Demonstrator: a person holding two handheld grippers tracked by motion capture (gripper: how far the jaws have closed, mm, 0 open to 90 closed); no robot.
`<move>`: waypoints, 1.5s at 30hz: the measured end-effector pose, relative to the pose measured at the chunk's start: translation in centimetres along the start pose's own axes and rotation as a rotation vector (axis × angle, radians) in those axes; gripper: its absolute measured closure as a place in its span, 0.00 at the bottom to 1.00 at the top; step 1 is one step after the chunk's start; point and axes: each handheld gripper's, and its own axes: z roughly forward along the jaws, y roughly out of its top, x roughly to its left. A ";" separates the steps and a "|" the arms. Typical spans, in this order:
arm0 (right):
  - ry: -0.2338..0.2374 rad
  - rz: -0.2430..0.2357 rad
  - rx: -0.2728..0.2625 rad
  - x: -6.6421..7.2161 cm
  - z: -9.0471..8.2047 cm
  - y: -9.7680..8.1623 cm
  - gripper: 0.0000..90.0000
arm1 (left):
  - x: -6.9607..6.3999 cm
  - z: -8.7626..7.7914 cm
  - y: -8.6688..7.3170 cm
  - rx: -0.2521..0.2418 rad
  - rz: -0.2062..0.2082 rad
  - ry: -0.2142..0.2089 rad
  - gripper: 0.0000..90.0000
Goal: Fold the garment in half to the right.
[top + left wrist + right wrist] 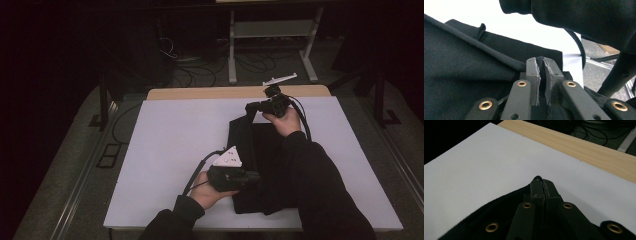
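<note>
Black sleeves [310, 175], black left gripper [542, 63] and right gripper [541, 182] (brass-coloured rivets), grey three-cornered plate [228, 157], trailing black cables [197, 170].

A dim lab or workshop; a white board [165, 150] lies on a wooden table [200, 93]; behind it, loose cables [200, 75] on grey floor and a metal frame [272, 30].

Before me: white worktop [170, 150], its wooden edge strip [200, 93] at twelve o'clock; beyond, floor cables [200, 75] at eleven, grey metal stand [270, 30] at one.
</note>
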 end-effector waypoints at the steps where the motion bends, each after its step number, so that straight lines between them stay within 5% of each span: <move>1: 0.000 0.001 -0.001 -0.2 -0.1 -0.1 0.96 | 0.0 0.3 0.0 0.003 -0.002 -0.005 0.90; 45: -0.047 0.166 -0.016 -6.7 -1.6 -7.2 0.96 | -1.5 7.6 1.7 0.128 0.016 -0.089 0.90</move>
